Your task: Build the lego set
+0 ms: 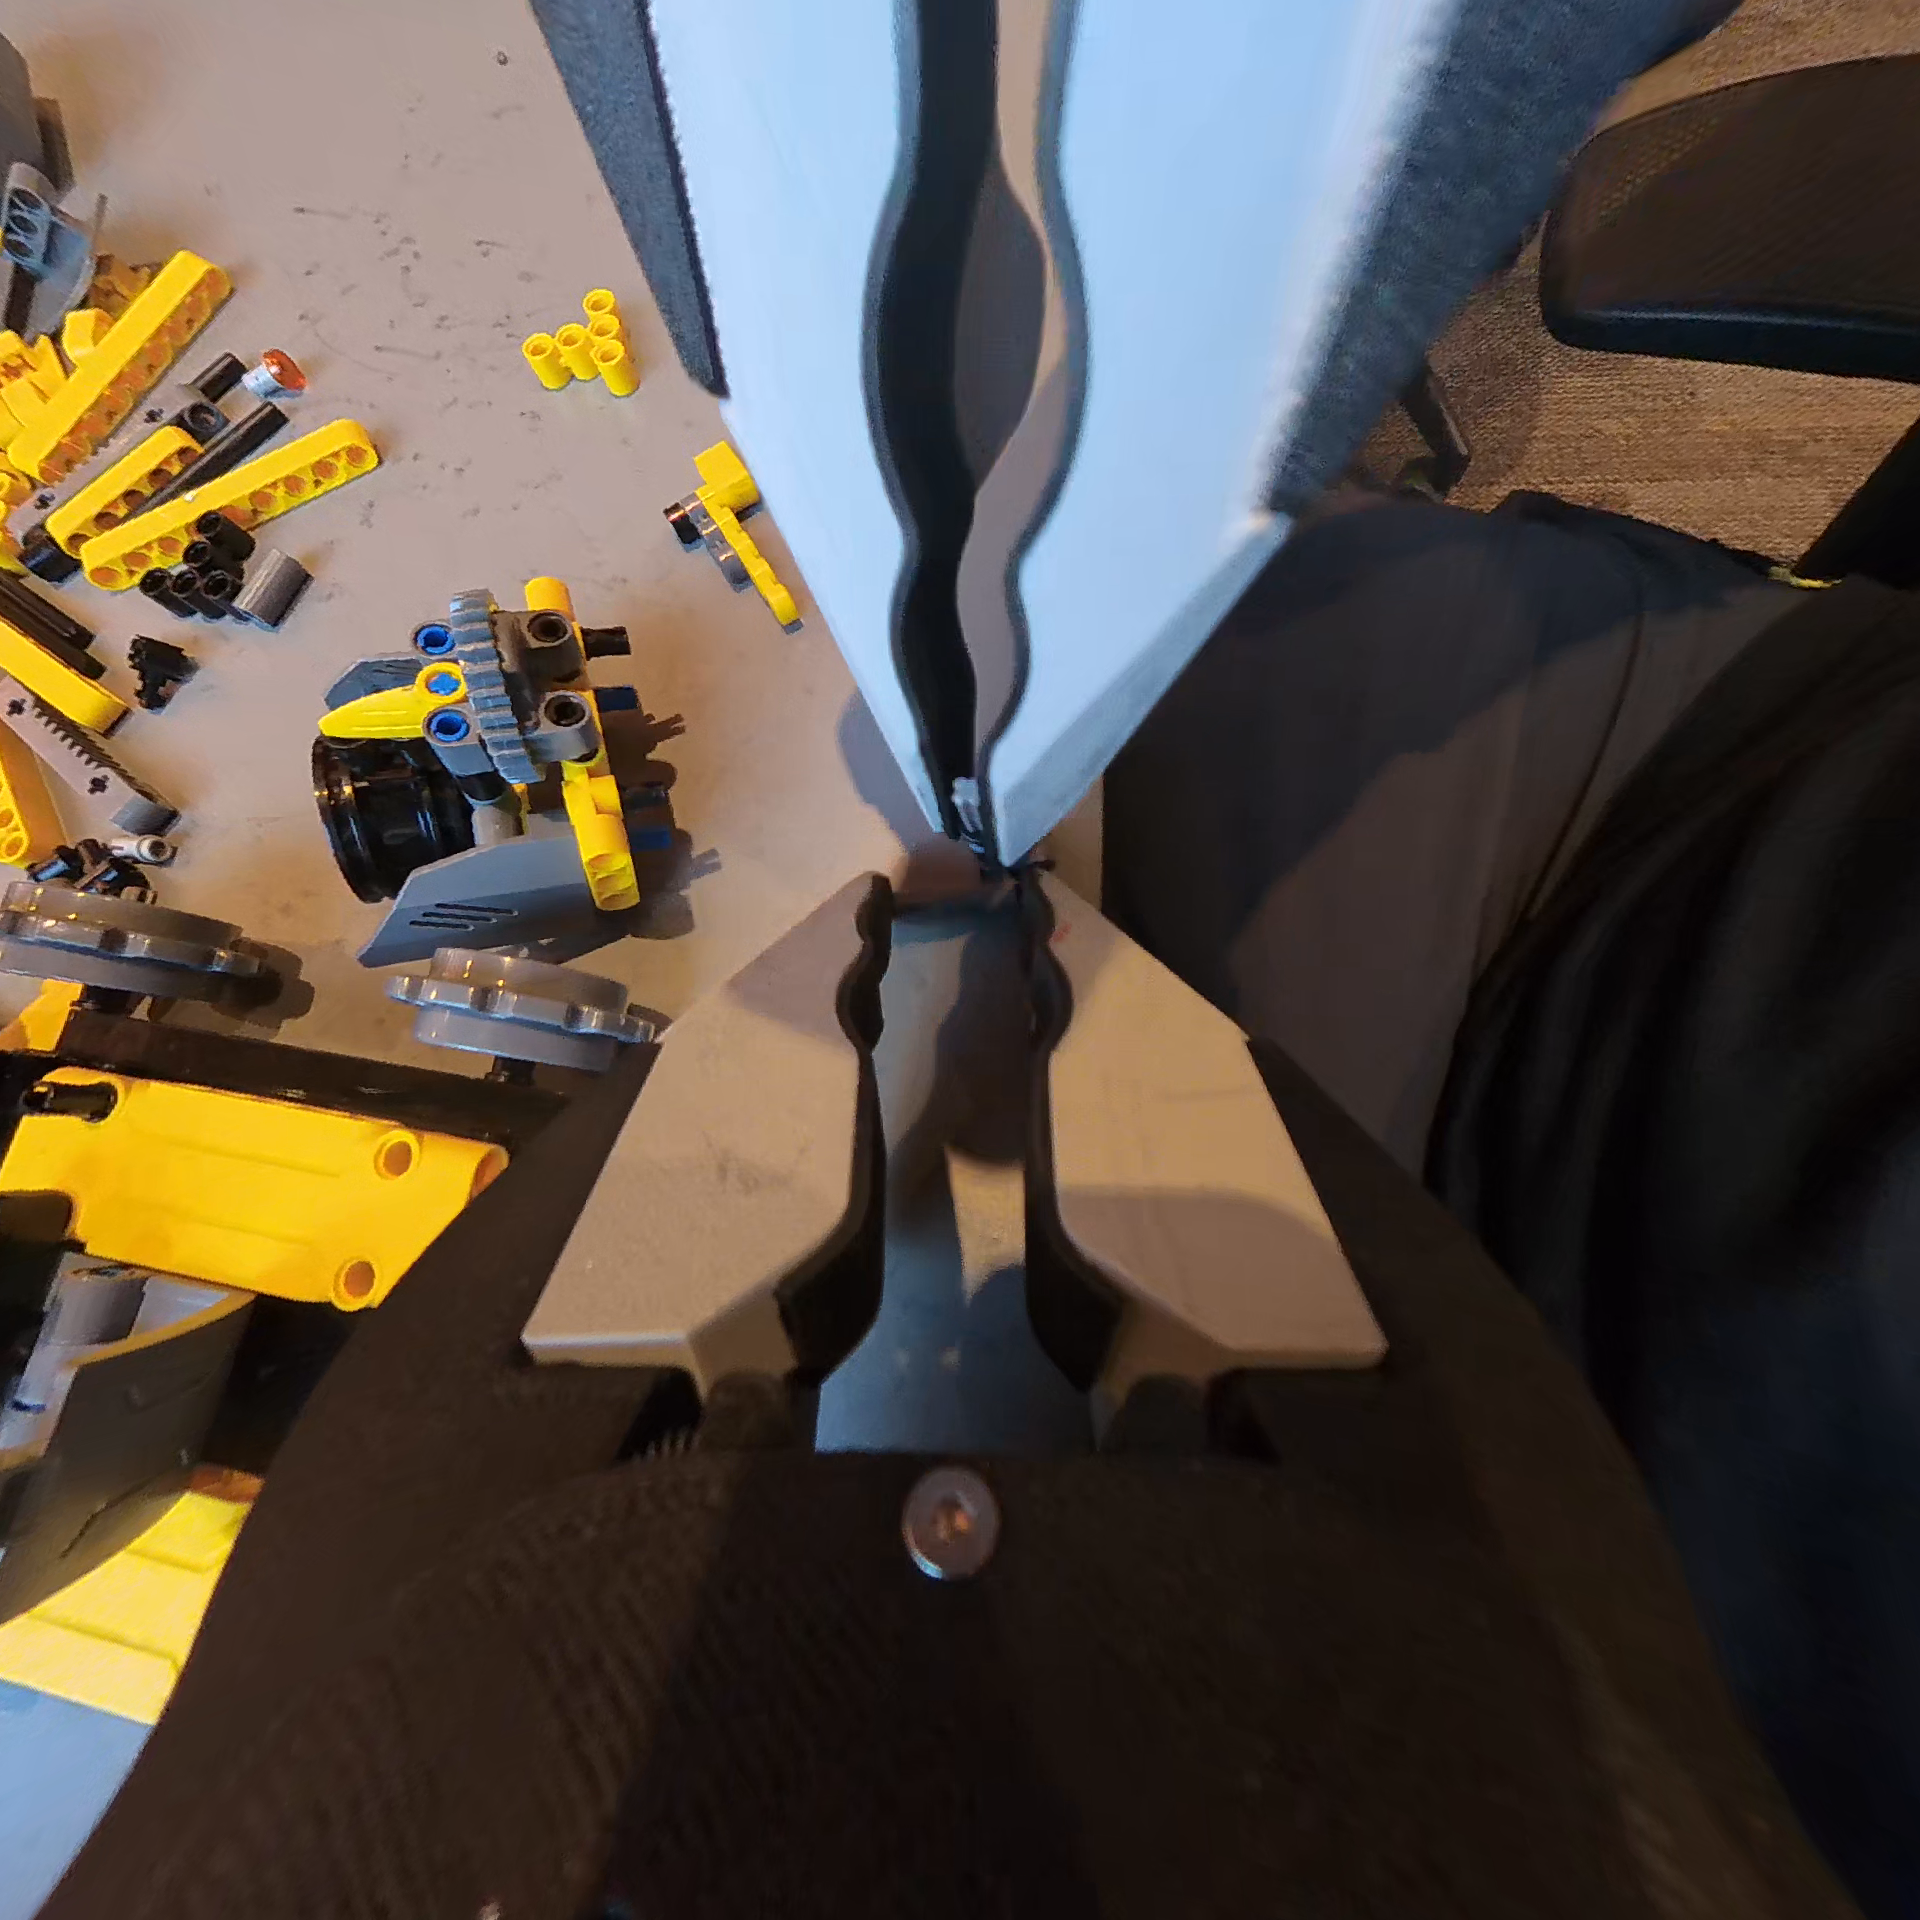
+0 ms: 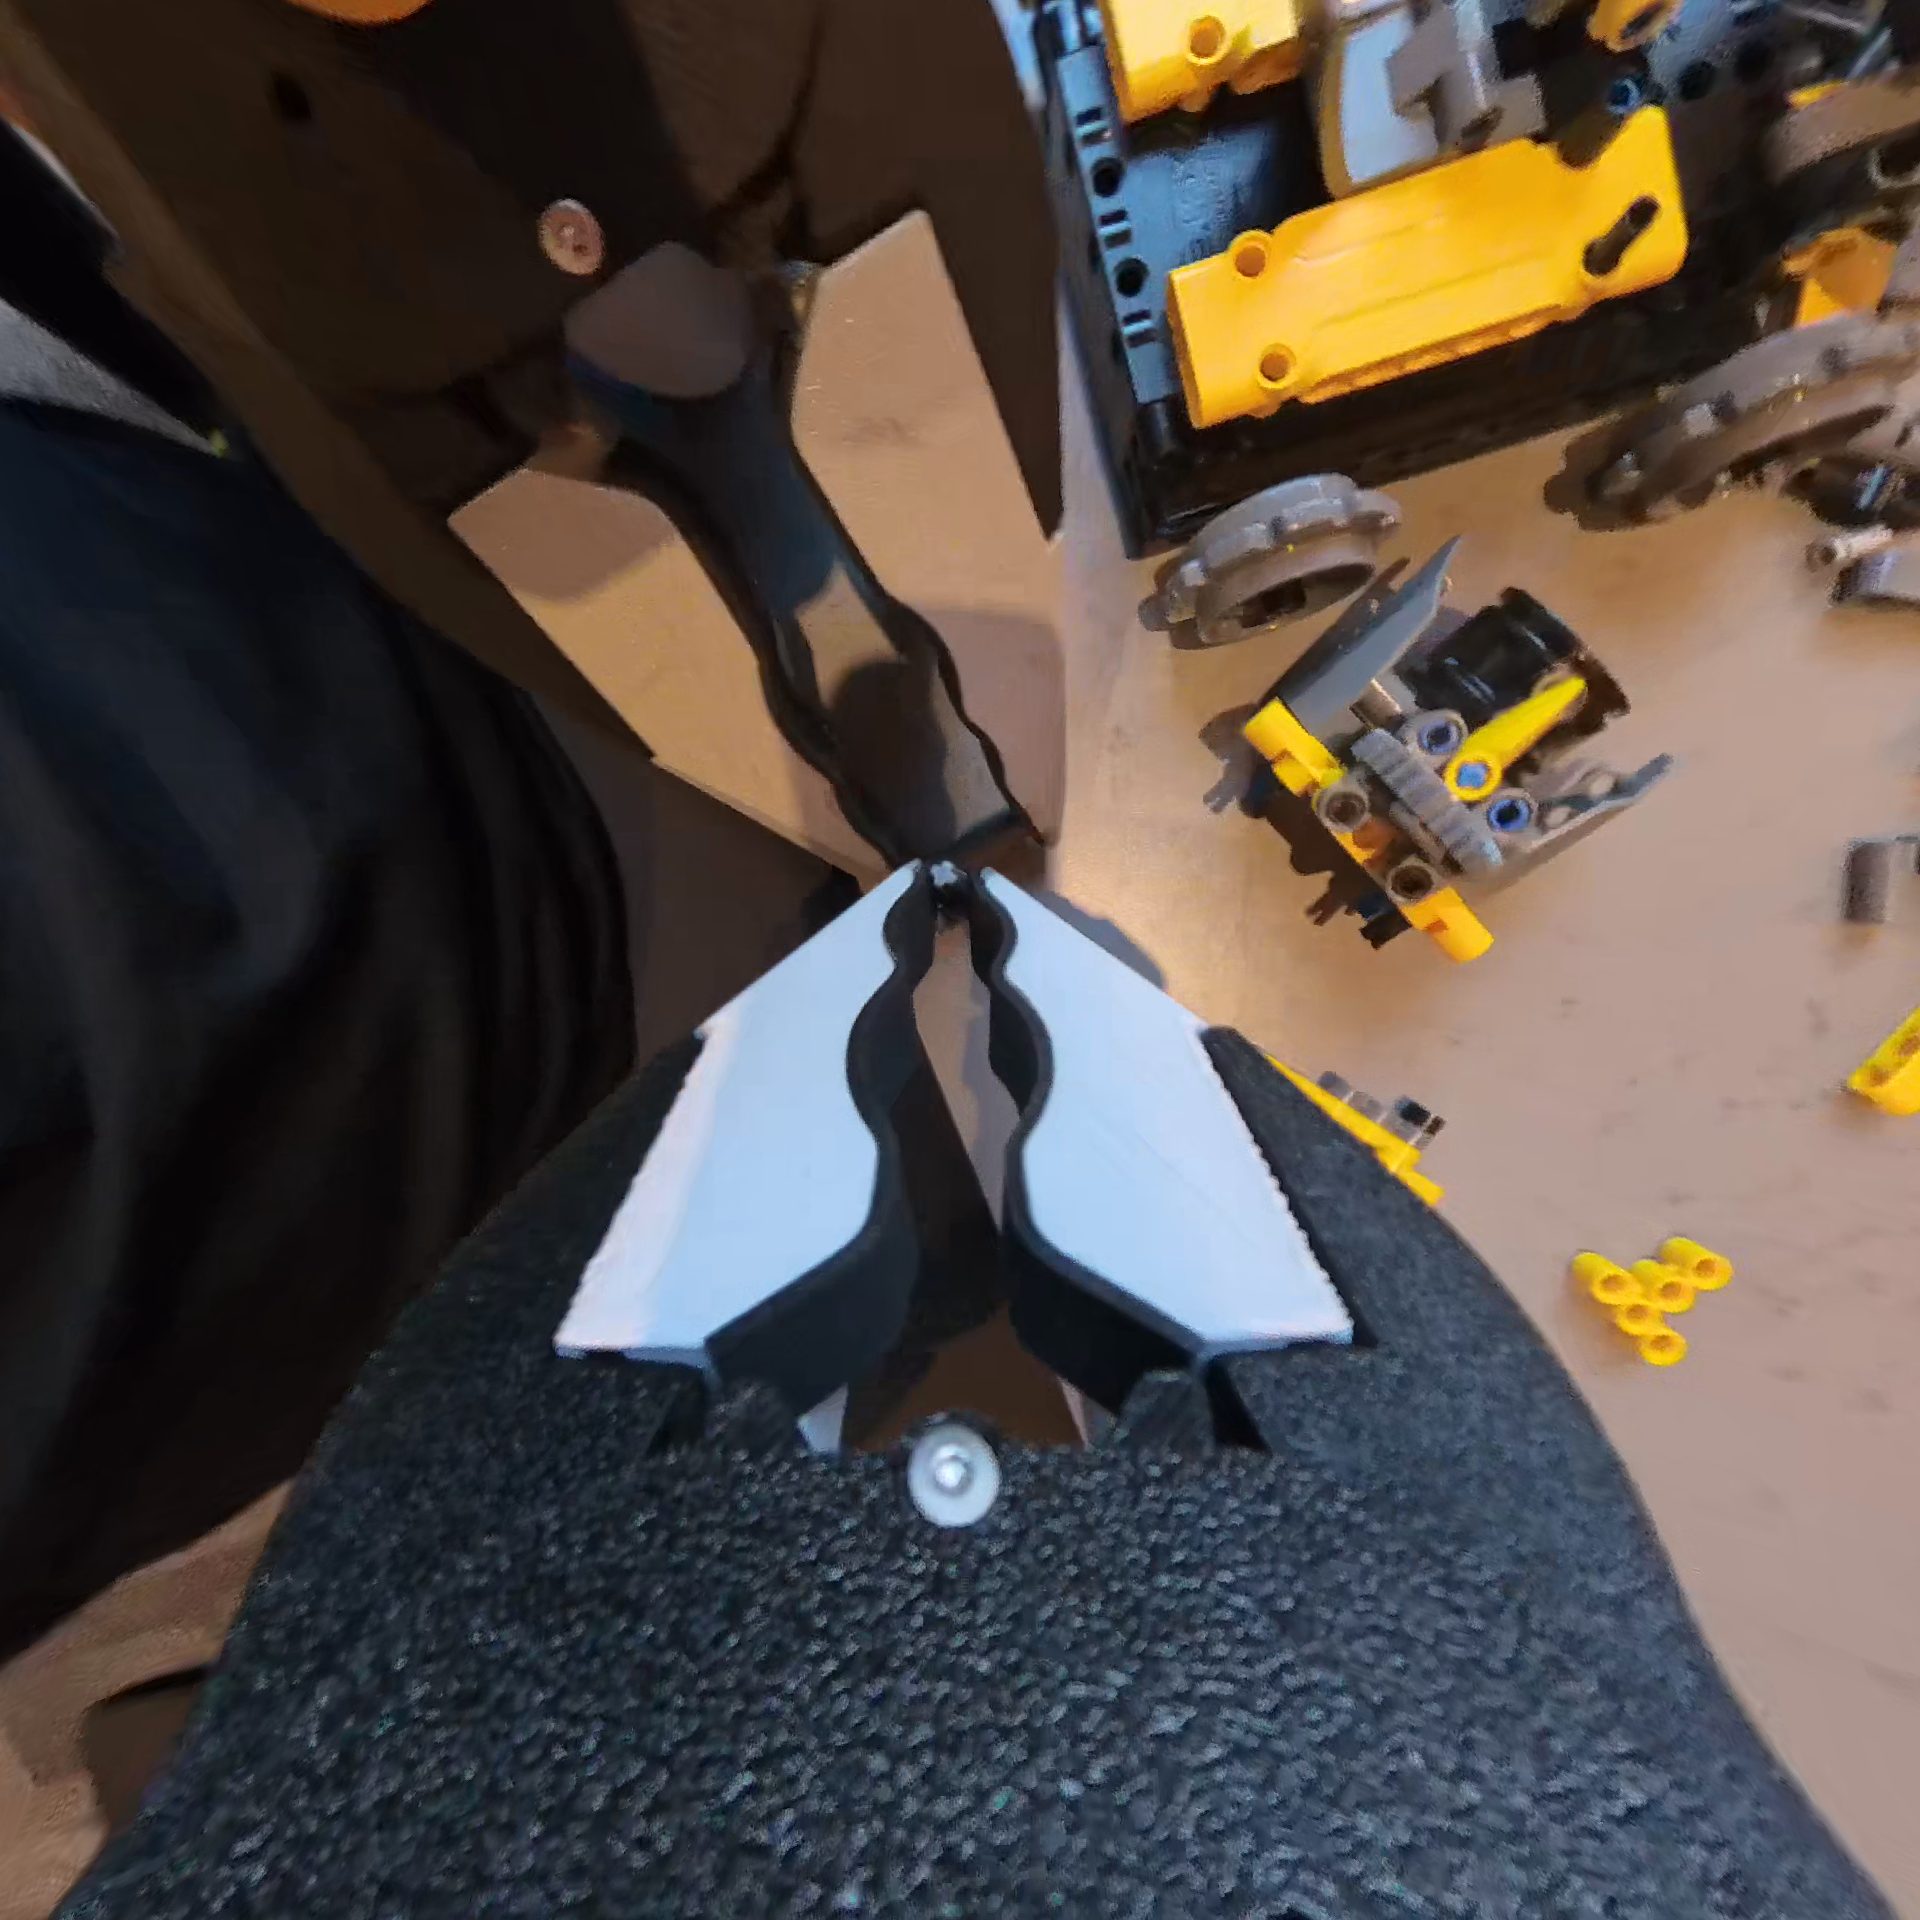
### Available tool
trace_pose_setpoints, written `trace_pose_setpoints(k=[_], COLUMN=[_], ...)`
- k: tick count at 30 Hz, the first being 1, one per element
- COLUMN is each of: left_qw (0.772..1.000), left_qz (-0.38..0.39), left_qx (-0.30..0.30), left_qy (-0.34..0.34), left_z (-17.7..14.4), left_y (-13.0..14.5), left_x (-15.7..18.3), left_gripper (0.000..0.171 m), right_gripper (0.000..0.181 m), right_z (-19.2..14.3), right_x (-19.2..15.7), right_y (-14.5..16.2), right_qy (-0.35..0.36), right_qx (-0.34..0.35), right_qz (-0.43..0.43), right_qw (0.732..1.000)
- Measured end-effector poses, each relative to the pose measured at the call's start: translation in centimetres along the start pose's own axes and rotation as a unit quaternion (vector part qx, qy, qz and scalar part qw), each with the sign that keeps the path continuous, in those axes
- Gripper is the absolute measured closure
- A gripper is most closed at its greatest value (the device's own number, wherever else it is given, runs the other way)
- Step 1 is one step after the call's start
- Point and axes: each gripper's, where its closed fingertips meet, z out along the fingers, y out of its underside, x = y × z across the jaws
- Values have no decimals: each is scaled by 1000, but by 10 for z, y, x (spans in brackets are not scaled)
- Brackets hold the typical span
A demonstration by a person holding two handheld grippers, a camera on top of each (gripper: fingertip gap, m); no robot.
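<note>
- left claw (image 1: 961, 894) and right claw (image 2: 945, 883) meet tip to tip over the table (image 1: 436, 177) edge, above a person's dark-clothed lap (image 1: 1558, 935)
- right claw tips pressed together on a tiny dark piece (image 2: 948, 878) (too small to identify)
- left claw tips nearly together at that same spot; cannot tell if it grips the piece
- small yellow-grey gear assembly (image 1: 499, 748) lies on the table near the tips
- yellow brick vehicle (image 2: 1403, 260), grey toothed wheels (image 2: 1273, 556), loose yellow beams (image 1: 208, 488) farther off

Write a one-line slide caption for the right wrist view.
White-fingered right gripper pinches a tiny dark piece tip-to-tip with the grey-fingered left gripper, beside a small yellow-and-grey brick assembly.
</note>
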Motion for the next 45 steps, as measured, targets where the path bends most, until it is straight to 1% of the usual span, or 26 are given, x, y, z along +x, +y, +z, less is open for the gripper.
trace_pose_setpoints(k=[1, 3, 6, 12, 14, 17, 20, 22, 26, 29, 32, 33, 35, 36, 41, 45], left_qw=[1000, 1000, 1000, 1000, 1000, 1000, 1000, 999, 997, 993, 990, 989, 987, 987, 982, 972], left_qz=[-1, -5, -9, -6, -6, -7, -17, -27, -66, -98, -119, -122, -125, -128, -153, -190], left_qx=[0, 0, 0, 0, 1, 2, 17, 27, 42, 60, 67, 71, 81, 84, 86, 95], left_qy=[1, 5, 9, 6, 6, 10, 7, 6, 11, 22, 40, 44, 53, 51, 68, 102], left_z=[0, 0, 0, 0, 0, -2, -6, -9, -16, -21, -23, -25, -29, -30, -30, -34], left_y=[0, 0, 0, 0, 0, 0, -2, -3, -3, -5, -5, -5, -7, -7, -6, -6], left_x=[0, 0, 0, 0, 0, 0, -2, -3, -7, -9, -7, -6, -2, -3, -5, -5], left_gripper=[147, 148, 148, 147, 147, 146, 145, 142, 136, 138, 140, 141, 152, 154, 156, 161], right_gripper=[176, 176, 176, 176, 176, 176, 176, 176, 176, 175, 175, 175, 175, 175, 175, 175], right_z=[0, 0, 2, 2, 2, 1, -1, -2, -10, -16, -17, -17, -13, -11, -10, -8], right_x=[1, 1, 1, 1, 1, 0, 1, 2, 1, -6, -8, -9, -11, -12, -11, -13], right_y=[0, 1, 4, 4, 4, 2, 3, 2, -2, -11, -18, -19, -19, -19, -22, -24], right_qy=[-6, -11, -3, 40, 44, 46, 85, 123, 215, 257, 294, 300, 303, 301, 305, 326], right_qx=[10, 25, 35, 23, 38, 87, 132, 151, 172, 191, 203, 206, 207, 210, 209, 194], right_qz=[16, 35, 27, -45, -53, -33, -48, -63, -128, -171, -194, -200, -207, -209, -214, -244], right_qw=[1000, 999, 999, 998, 997, 995, 986, 979, 953, 932, 914, 910, 907, 906, 905, 892])
